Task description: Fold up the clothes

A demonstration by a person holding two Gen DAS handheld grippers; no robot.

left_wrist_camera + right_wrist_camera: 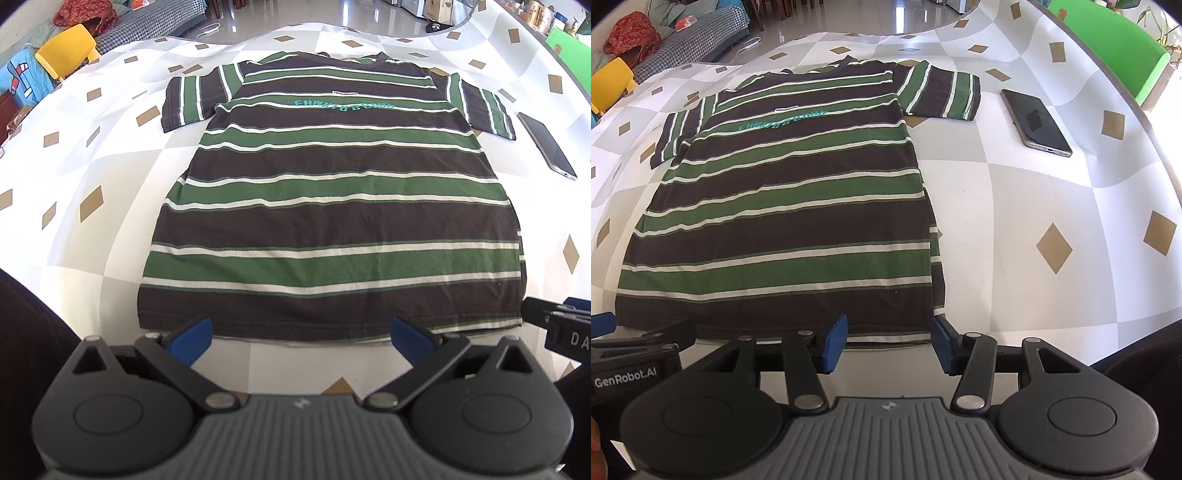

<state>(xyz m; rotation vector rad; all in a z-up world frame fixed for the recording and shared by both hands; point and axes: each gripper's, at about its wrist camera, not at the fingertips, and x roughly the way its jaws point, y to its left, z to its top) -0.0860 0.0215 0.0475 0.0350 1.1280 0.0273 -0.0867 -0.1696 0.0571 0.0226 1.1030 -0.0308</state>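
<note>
A short-sleeved T-shirt (332, 221) (790, 206) with green, dark brown and white stripes lies flat on the table, front up, collar at the far end, both sleeves spread out. My left gripper (301, 341) is open wide just over the near hem, left of its middle, with nothing between its blue pads. My right gripper (889, 344) is open too, and the hem's right corner lies between its blue pads without being pinched. The right gripper's black body (561, 328) shows at the right edge of the left wrist view. A left blue fingertip (604, 319) shows at the left edge of the right wrist view.
The table wears a white and grey checked cloth (110, 177) (1015, 221) with gold diamonds. A dark phone (546, 146) (1036, 122) lies right of the shirt's right sleeve. A green chair (1108, 48) stands beyond the right edge, a yellow chair (68, 51) beyond the far left.
</note>
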